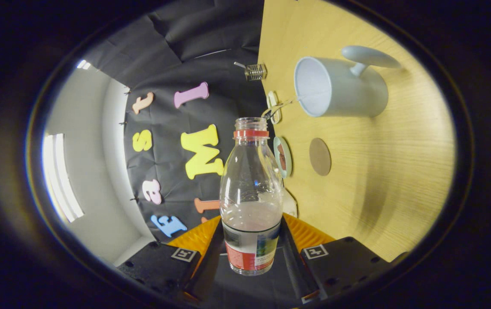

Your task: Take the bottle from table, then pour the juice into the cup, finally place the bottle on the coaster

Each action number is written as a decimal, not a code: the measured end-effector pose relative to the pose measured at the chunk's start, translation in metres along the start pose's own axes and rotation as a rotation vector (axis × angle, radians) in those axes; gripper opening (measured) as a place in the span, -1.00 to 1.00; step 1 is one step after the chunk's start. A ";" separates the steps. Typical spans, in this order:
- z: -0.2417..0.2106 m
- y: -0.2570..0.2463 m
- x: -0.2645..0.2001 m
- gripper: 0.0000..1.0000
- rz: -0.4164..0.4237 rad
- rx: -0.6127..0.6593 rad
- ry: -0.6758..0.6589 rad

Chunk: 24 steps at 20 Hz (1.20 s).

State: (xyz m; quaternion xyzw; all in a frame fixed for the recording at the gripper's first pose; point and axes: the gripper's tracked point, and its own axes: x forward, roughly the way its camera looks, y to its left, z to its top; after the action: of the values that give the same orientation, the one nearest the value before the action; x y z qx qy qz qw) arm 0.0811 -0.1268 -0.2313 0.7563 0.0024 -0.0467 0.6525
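The gripper (252, 240) is clamping the open bottle (251, 201) between both fingers, tipping it sideways with its mouth toward the cup (340, 88). A thin stream of juice (286, 103) is running into the cup beyond the fingers, with the round coaster (319, 156) lying on the table (391, 171) nearer them.

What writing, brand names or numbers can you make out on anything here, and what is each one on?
Bottle, held between the gripper fingers: its label band is too blurred to make out any words.
Fingers: each carries a square black-and-white marker pattern, not text.
Cup, coaster and table: no writing visible.
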 end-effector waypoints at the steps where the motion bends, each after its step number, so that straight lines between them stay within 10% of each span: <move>1: 0.001 0.002 0.000 0.50 0.001 0.002 0.001; 24: 0.005 0.029 -0.004 0.50 0.049 0.127 -0.004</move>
State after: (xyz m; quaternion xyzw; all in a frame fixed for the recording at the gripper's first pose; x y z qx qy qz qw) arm 0.0792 -0.1356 -0.2028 0.7959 -0.0201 -0.0322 0.6043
